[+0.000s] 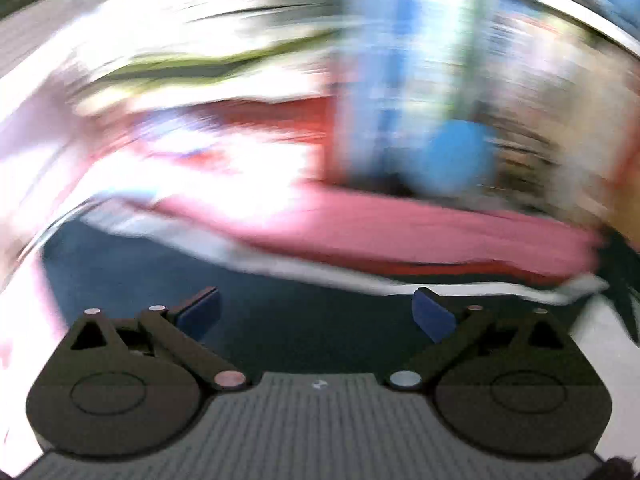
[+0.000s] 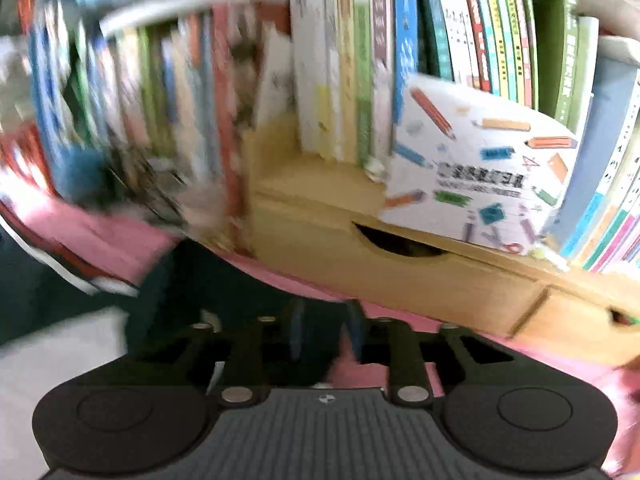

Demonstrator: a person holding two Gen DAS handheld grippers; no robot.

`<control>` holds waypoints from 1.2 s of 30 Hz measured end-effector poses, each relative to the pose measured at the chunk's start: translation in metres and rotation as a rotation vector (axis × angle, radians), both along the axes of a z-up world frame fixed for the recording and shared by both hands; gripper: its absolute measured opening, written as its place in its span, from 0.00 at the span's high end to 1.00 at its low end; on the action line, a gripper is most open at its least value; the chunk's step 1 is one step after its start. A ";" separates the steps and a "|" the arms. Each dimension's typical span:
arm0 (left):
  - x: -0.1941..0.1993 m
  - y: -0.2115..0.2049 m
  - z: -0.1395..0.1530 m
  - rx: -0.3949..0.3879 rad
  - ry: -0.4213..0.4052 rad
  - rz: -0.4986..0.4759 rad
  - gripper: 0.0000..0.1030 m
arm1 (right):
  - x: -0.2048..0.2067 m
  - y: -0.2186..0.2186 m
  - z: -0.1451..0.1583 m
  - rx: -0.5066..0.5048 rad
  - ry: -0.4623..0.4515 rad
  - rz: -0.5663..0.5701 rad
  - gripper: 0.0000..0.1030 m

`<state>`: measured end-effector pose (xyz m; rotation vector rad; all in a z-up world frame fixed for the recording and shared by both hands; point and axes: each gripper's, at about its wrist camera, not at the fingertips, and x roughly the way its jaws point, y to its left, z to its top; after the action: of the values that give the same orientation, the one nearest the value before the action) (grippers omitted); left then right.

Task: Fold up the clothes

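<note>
dark garment (image 1: 168, 280) between spread left jaws, blurred

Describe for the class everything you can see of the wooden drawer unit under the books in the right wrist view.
The light wooden drawer unit looks like pale, smooth timber. Two drawer fronts show, each with a curved cut-out finger pull, the nearer one dark inside. It appears tilted in the fisheye view. Upright books and a white pencil-patterned box stand on its top. Pink cloth lies against its lower edge. No gripper touches it.
</note>
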<state>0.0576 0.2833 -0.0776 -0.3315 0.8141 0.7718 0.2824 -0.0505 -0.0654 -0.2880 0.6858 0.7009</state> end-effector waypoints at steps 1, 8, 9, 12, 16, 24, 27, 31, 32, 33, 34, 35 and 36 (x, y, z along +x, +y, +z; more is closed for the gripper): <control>-0.016 0.014 -0.002 -0.006 0.006 0.095 0.01 | -0.002 0.000 0.005 0.046 0.019 0.003 0.55; -0.072 0.092 -0.015 0.007 -0.002 0.478 0.01 | -0.015 0.079 -0.012 0.096 0.192 0.159 0.22; -0.072 0.101 -0.019 0.010 -0.001 0.502 0.01 | -0.018 0.090 -0.021 0.077 0.198 0.161 0.22; -0.073 0.126 -0.032 -0.019 0.002 0.555 0.01 | -0.026 0.113 -0.036 0.011 0.202 0.127 0.22; -0.079 0.151 -0.045 -0.124 0.007 0.599 0.02 | -0.036 0.130 -0.046 -0.082 0.140 0.046 0.37; -0.079 0.154 -0.038 -0.058 -0.063 0.528 0.57 | -0.037 0.140 -0.056 -0.131 0.152 -0.042 0.57; -0.097 0.152 -0.020 -0.080 -0.182 0.556 0.96 | -0.042 0.148 -0.051 -0.115 0.171 -0.023 0.90; -0.111 0.148 0.028 0.049 -0.285 0.522 0.97 | -0.056 0.167 -0.030 -0.097 0.111 0.028 0.92; -0.112 0.146 0.041 0.108 -0.297 0.502 0.97 | -0.056 0.171 -0.026 -0.077 0.111 0.028 0.92; -0.113 0.144 0.050 0.168 -0.300 0.484 0.97 | -0.055 0.176 -0.021 -0.057 0.111 0.028 0.93; -0.113 0.142 0.057 0.238 -0.284 0.470 0.97 | -0.055 0.181 -0.016 -0.033 0.110 0.029 0.93; -0.110 0.143 0.061 0.293 -0.256 0.457 0.96 | -0.055 0.187 -0.012 -0.015 0.108 0.031 0.94; -0.108 0.146 0.060 0.317 -0.222 0.451 0.96 | -0.055 0.194 -0.008 0.002 0.099 0.039 0.94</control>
<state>-0.0501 0.4291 -0.0176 -0.3126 0.3988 1.2445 0.2271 0.1437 -0.0734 -0.2667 0.7751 0.7569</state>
